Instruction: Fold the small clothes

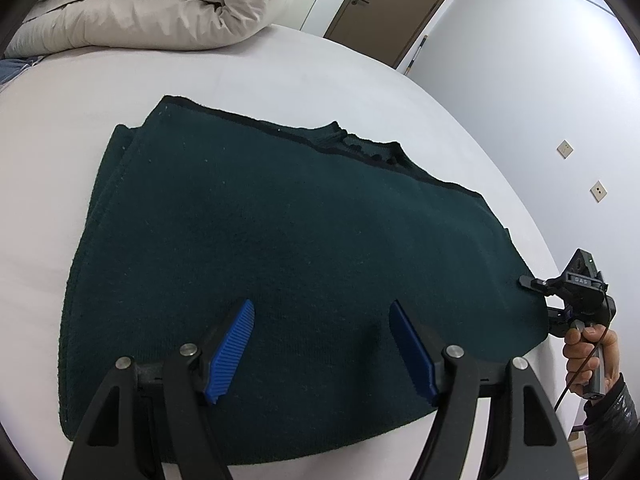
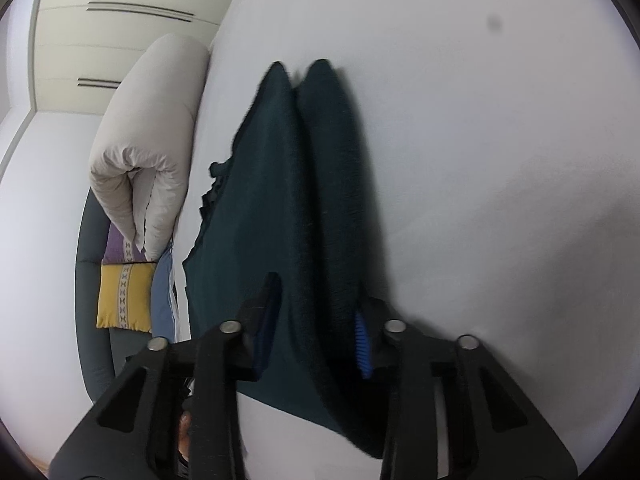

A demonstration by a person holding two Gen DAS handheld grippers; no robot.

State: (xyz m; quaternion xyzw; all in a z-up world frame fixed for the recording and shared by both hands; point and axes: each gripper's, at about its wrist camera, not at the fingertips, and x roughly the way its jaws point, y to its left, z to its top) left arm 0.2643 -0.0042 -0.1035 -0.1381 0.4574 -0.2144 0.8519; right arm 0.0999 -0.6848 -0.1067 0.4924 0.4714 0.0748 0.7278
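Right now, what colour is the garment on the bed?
Dark green garment with black edging, clearest in the left wrist view.

One dark green knit garment (image 1: 280, 248), one rolled duvet (image 1: 152, 4), two grippers, two wall sockets

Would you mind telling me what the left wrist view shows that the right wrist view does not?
Only the left wrist view: the left gripper open above the sweater, a door, wall sockets, and the hand holding the right gripper.

Only the right wrist view: a wardrobe and a yellow cushion.

Both: the sweater on the bed, the duvet, and the right gripper gripping the sweater's edge.
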